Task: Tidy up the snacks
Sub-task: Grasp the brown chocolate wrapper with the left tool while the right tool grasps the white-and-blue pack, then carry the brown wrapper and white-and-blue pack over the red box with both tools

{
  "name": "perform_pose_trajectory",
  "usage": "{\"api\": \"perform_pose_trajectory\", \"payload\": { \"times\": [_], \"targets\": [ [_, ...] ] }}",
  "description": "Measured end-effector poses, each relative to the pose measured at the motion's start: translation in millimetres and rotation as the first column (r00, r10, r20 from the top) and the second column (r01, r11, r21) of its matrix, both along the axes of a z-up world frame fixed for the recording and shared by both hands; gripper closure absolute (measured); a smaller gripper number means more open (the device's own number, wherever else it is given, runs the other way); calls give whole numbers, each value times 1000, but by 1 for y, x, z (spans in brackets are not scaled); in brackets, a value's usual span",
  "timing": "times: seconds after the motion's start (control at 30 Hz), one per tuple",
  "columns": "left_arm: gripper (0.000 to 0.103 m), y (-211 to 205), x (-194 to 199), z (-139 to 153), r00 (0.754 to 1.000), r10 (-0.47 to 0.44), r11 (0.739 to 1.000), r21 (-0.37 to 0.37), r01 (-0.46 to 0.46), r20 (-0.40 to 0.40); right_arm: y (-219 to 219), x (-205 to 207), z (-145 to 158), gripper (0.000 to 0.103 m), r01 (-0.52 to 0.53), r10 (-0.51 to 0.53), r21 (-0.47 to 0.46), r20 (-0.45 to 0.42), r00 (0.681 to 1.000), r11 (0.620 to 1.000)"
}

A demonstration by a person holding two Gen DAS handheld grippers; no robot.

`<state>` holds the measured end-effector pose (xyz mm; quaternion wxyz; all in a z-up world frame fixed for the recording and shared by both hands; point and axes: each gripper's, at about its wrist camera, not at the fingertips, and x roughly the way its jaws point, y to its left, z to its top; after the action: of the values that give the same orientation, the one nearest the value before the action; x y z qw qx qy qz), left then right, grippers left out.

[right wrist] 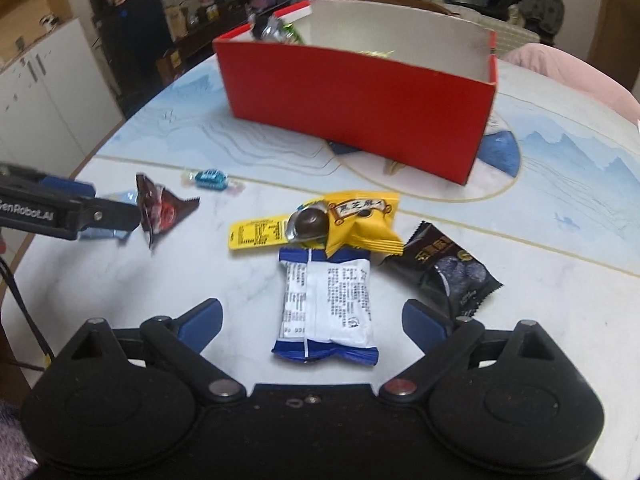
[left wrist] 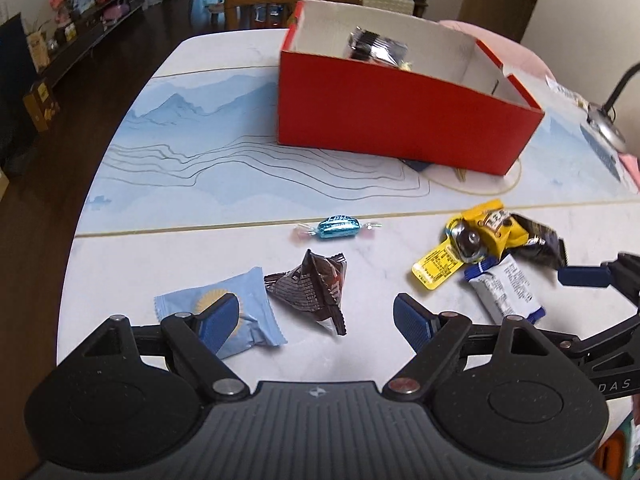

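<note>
Left wrist view: the left gripper is hovering low over the marble-patterned table, its blue-padded fingers spread wide apart and holding nothing. A dark brown triangular packet is lying between the fingers, with a pale blue packet partly under the left pad. A teal twist-wrapped candy is sitting just beyond them. The red box is standing farther back on the table, a silvery wrapper showing inside. To the right, a yellow packet, a black packet and a white-and-blue packet are lying clustered, touching.

Right wrist view: the right gripper is also hanging with fingers wide apart, the white-and-blue packet lying between them on the table. The yellow packet is overlapping its far end; the black packet is lying just beside the right finger. The left gripper is reaching in from the left edge over the dark brown triangular packet.
</note>
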<state>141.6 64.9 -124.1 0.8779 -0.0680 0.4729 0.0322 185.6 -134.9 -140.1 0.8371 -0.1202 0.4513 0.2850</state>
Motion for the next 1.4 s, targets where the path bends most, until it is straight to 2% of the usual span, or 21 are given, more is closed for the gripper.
{"api": "perform_pose_trajectory", "payload": {
  "times": [0.2,0.37,0.43,0.57,0.63,0.77,0.93,1.13,1.4],
  "targets": [
    [21,-3,13,-7,1000,4,1000,17,-4,-10,2,7,-7,16,-29,29,-26,-16,999,999],
    [29,-8,25,-14,999,-5,999,48,7,-43,5,10,-12,21,-47,46,-43,-22,999,998],
    [37,-9,29,-17,998,-13,999,51,16,-57,6,12,-14,23,-52,51,-48,-21,998,997],
    [40,-10,37,-24,996,-4,997,73,10,-93,10,14,-19,28,-58,56,-77,-20,998,995],
    [48,-9,39,-27,994,-5,997,72,13,-106,13,14,-21,29,-57,56,-102,-10,998,993],
    [53,-10,42,-30,992,-6,996,86,16,-123,15,13,-25,33,-51,51,-122,-1,999,991],
    [61,-6,43,-33,991,3,998,63,5,-132,14,14,-23,46,-35,33,-103,-12,999,994],
    [67,-3,42,-31,991,8,999,41,-3,-133,12,12,-20,54,7,-8,-87,-7,1000,996],
    [70,5,30,-24,990,17,999,-44,-24,-137,5,-2,-12,56,48,-50,-31,-54,997,998]
  ]
}}
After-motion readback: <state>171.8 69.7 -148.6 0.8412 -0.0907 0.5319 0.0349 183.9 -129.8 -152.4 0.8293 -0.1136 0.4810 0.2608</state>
